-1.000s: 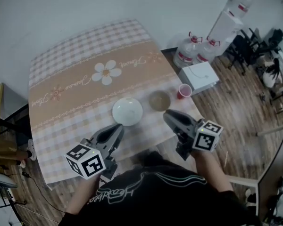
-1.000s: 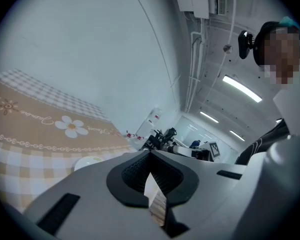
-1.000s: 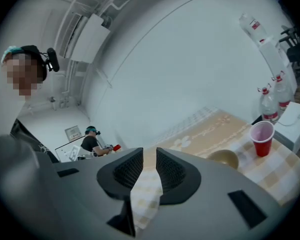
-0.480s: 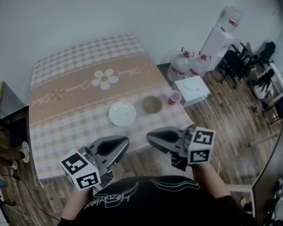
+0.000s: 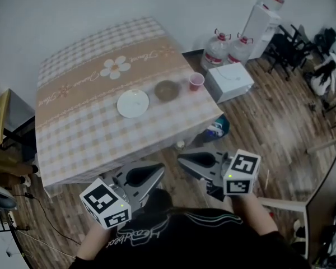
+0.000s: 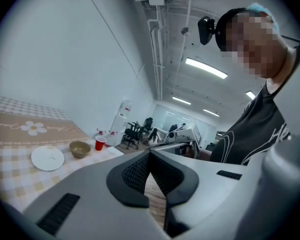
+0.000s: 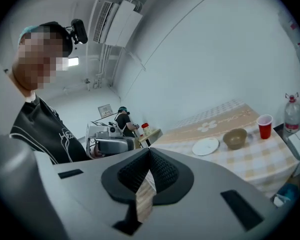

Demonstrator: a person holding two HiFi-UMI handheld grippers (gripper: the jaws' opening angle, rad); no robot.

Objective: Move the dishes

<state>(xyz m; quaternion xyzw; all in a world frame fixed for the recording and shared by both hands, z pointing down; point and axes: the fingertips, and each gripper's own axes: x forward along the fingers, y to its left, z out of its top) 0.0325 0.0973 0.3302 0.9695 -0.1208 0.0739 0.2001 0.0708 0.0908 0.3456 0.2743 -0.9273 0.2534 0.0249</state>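
A white plate (image 5: 133,103), a brown bowl (image 5: 166,90) and a red cup (image 5: 196,82) stand in a row on the checked tablecloth (image 5: 95,133). Both grippers hang off the table, over the wooden floor in front of the person. My left gripper (image 5: 158,170) is shut and empty, and so is my right gripper (image 5: 183,160); their tips point at each other. The left gripper view has its shut jaws (image 6: 150,153) with the plate (image 6: 47,158), bowl (image 6: 80,148) and cup (image 6: 100,143) far off at the left. From the right gripper (image 7: 150,151), the plate (image 7: 206,146), bowl (image 7: 235,138) and cup (image 7: 264,126) lie far right.
Two water bottles (image 5: 215,50) and a white box (image 5: 229,78) sit on the floor right of the table. A water dispenser (image 5: 262,17) and dark chairs (image 5: 285,46) stand further back. A blue-green object (image 5: 218,128) lies by the table's near right corner.
The person has stepped back from the table. Both grippers, earlier over the table's near edge, now hang over the floor, and the dishes look farther away.
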